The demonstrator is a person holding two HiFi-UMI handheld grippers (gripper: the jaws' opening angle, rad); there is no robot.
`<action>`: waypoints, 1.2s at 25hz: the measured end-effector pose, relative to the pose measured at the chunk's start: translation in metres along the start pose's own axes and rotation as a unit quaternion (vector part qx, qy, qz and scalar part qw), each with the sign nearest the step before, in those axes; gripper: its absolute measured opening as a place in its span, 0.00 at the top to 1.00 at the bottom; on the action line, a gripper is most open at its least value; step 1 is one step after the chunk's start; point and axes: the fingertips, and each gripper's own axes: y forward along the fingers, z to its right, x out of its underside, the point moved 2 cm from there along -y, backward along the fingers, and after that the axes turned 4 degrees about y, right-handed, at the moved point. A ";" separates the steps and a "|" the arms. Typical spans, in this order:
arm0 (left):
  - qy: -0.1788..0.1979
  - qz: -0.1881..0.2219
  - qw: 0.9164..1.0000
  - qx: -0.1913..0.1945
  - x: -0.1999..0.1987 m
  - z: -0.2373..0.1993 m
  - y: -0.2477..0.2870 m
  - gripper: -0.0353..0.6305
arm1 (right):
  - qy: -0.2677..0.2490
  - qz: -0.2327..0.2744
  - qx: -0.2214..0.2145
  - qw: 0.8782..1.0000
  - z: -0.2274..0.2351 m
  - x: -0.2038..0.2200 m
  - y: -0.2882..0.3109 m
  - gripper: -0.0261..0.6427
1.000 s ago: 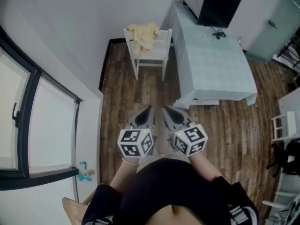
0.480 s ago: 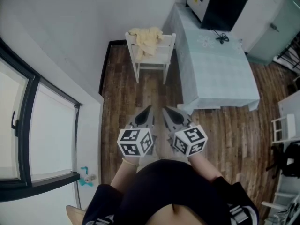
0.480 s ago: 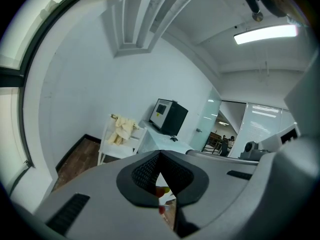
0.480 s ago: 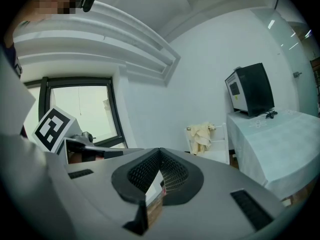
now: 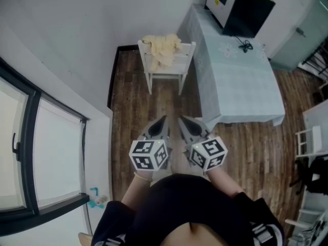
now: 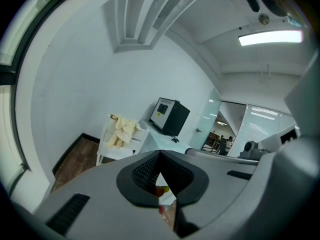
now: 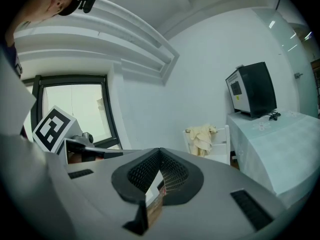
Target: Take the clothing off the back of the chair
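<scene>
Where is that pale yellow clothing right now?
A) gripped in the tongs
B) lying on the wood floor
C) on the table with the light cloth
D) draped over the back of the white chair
D: the clothing hangs over the back of the white chair, which stands beside the table.

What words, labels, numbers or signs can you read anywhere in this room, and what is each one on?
No readable text anywhere in these views.
Left marker cube and right marker cube: black-and-white square patterns only, no letters or numbers.
Black appliance on the table: its pale front panel is too small to read.
</scene>
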 end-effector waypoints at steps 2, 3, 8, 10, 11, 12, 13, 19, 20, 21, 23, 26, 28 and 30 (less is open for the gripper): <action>0.000 -0.001 1.000 0.002 -0.008 -0.007 0.004 0.95 | 0.000 0.000 0.003 1.000 0.000 -0.005 0.009 0.94; 0.001 -0.002 1.000 0.002 -0.011 -0.011 0.006 0.95 | -0.001 -0.001 0.004 1.000 -0.001 -0.007 0.014 0.94; 0.008 -0.004 1.000 0.007 -0.029 -0.027 0.013 0.95 | -0.002 -0.002 0.004 1.000 -0.005 -0.019 0.037 0.94; 0.010 -0.006 1.000 0.009 -0.035 -0.034 0.015 0.95 | -0.002 0.000 0.007 1.000 -0.007 -0.022 0.046 0.94; 0.011 -0.007 1.000 0.011 -0.037 -0.039 0.016 0.95 | -0.003 0.001 0.008 1.000 -0.009 -0.023 0.051 0.94; 0.012 -0.009 1.000 0.013 -0.038 -0.043 0.017 0.95 | -0.003 0.002 0.010 1.000 -0.010 -0.024 0.055 0.94; 0.012 -0.011 1.000 0.016 -0.039 -0.047 0.018 0.95 | -0.004 0.002 0.013 1.000 -0.010 -0.025 0.060 0.94; 0.018 -0.019 0.999 0.028 -0.049 -0.074 0.027 0.95 | 0.000 0.010 0.028 1.000 -0.014 -0.031 0.088 0.94; 0.020 -0.020 0.999 0.030 -0.051 -0.078 0.028 0.95 | 0.000 0.012 0.032 0.999 -0.014 -0.031 0.093 0.94; 0.021 -0.021 0.999 0.031 -0.052 -0.082 0.029 0.95 | 0.000 0.013 0.034 0.999 -0.015 -0.031 0.097 0.94; 0.023 -0.023 0.999 0.035 -0.056 -0.090 0.031 0.95 | -0.001 0.014 0.039 0.999 -0.016 -0.032 0.106 0.94; 0.025 -0.024 0.999 0.040 -0.061 -0.101 0.035 0.95 | 0.001 0.018 0.042 0.999 -0.018 -0.033 0.118 0.94; 0.025 -0.025 0.998 0.043 -0.063 -0.108 0.037 0.95 | 0.002 0.019 0.046 0.999 -0.019 -0.033 0.124 0.94; 0.025 -0.026 0.998 0.046 -0.064 -0.114 0.037 0.95 | 0.002 0.019 0.050 0.999 -0.021 -0.033 0.129 0.94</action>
